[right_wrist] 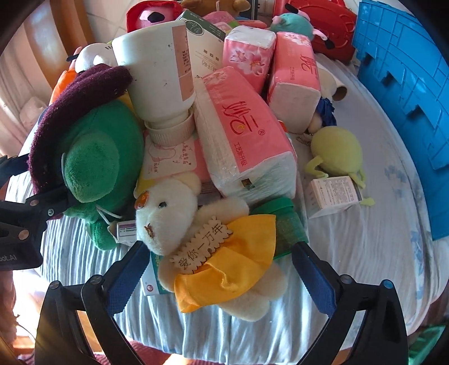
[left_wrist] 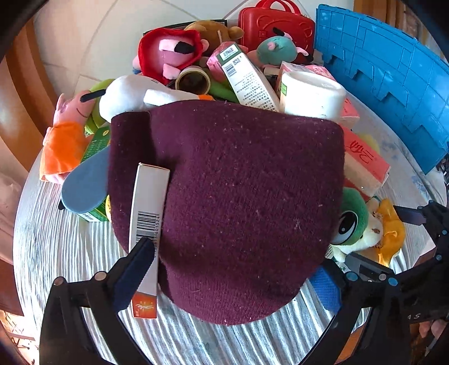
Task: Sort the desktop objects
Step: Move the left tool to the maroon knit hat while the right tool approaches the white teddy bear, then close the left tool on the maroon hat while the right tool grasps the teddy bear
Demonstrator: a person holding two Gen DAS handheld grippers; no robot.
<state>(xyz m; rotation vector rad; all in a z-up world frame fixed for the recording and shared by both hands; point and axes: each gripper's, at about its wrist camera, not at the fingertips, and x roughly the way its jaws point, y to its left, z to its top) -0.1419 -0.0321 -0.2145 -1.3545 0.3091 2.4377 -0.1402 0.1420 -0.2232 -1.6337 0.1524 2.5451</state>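
Presently both grippers stand fully open, holding nothing: left gripper straddles the maroon knit hat, right gripper straddles the cream teddy bear, positioned for pickup.

A: Soft toys?
B: Eight for sure: pink pig, white toy, red-and-pink toy, brown toy, teal toy, green frog, white bear, yellow-green toy.
A: Tissue packs?
B: Three pink, plainly.
A: Tape?
B: Two rolls: brown roll, green roll.
A: Small boxes?
B: At least five; more perhaps buried in the pile.
A: Singles?
B: One white bottle, one maroon hat, one red case, one blue crate at the tabletop's far right edge.
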